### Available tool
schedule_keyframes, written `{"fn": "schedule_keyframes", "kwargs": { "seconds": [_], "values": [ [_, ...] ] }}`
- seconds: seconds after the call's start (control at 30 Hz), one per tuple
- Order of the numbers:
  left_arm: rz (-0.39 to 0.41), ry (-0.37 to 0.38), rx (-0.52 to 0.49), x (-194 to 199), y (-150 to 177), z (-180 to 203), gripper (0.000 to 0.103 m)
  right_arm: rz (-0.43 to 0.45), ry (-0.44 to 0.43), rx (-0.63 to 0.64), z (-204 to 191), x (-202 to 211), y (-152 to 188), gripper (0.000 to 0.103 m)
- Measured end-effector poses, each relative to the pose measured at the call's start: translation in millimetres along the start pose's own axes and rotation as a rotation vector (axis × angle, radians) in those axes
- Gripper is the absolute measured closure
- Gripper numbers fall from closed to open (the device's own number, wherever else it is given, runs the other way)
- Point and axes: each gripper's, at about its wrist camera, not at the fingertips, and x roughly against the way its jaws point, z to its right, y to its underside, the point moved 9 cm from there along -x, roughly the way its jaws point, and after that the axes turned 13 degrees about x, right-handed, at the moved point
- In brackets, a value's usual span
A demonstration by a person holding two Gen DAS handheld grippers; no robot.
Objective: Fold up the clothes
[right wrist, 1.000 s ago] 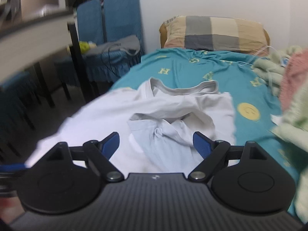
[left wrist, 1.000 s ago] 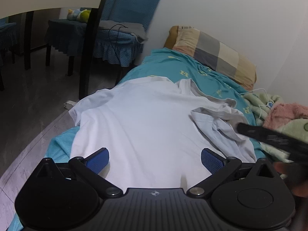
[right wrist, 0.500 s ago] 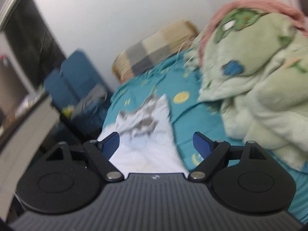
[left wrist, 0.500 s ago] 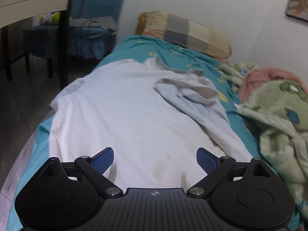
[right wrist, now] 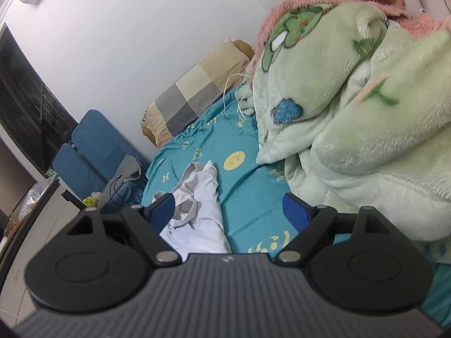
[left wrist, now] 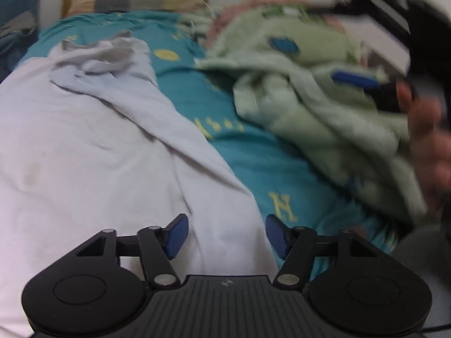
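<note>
A white T-shirt [left wrist: 84,146] lies spread on the teal bed sheet [left wrist: 253,155], with its right sleeve and collar bunched at the far end. My left gripper [left wrist: 227,235] points down over the shirt's near right edge. Its jaws are closing, the cloth edge lies between the blue pads, and a wide gap remains. My right gripper [right wrist: 228,209] is open and empty above the sheet [right wrist: 248,180], to the right of the shirt [right wrist: 200,197]. In the left wrist view it appears blurred at the right, held by a hand [left wrist: 428,129].
A fluffy green blanket [right wrist: 366,126] with a pink one is heaped on the bed's right side. A checked pillow [right wrist: 194,93] lies at the head by the wall, and a white cable [right wrist: 234,90] lies near it. Blue chairs [right wrist: 93,152] stand left of the bed.
The left gripper has swung right to the shirt's right edge and its jaws have narrowed. The right gripper has rolled and moved right off the shirt, toward the blanket.
</note>
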Motion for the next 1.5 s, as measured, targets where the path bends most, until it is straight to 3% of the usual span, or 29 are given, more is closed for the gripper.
{"fn": "schedule_keyframes", "kwargs": {
  "seconds": [0.07,0.23,0.27,0.37,0.53,0.7,0.77,0.87,0.97,1.13,1.37,1.5],
  "values": [
    [-0.037,-0.040,-0.020,-9,13,-1,0.063,-0.016,0.000,-0.006,2,-3,2,0.018],
    [-0.029,-0.029,-0.041,-6,22,-6,0.069,-0.023,-0.013,-0.013,0,-5,3,0.018],
    [-0.030,-0.031,-0.039,-5,22,-9,0.081,-0.026,-0.017,-0.014,-1,-6,4,0.018],
    [-0.022,-0.032,-0.031,0,16,-12,0.097,-0.042,-0.013,-0.001,-3,-9,7,0.018],
    [-0.001,0.051,0.039,29,-1,-12,0.099,-0.057,0.002,0.029,-6,-11,10,0.018],
    [-0.045,0.156,0.276,62,-19,-46,0.099,-0.089,0.015,0.068,-12,-17,16,0.018],
    [-0.086,0.136,0.345,63,-17,-68,0.099,-0.103,0.018,0.082,-14,-20,18,0.018],
    [-0.130,0.016,0.383,51,-7,-102,0.099,-0.129,0.013,0.103,-19,-25,23,0.018],
    [-0.154,-0.048,0.399,38,2,-122,0.098,-0.151,0.016,0.127,-22,-28,28,0.018],
    [-0.155,-0.062,0.411,38,0,-128,0.095,-0.173,0.015,0.134,-22,-30,32,0.018],
    [-0.129,-0.016,0.439,67,-3,-107,0.048,-0.191,0.011,0.149,-27,-32,35,0.018],
    [-0.187,-0.013,0.413,61,15,-85,0.041,-0.203,0.003,0.146,-28,-34,37,0.018]
  ]
}}
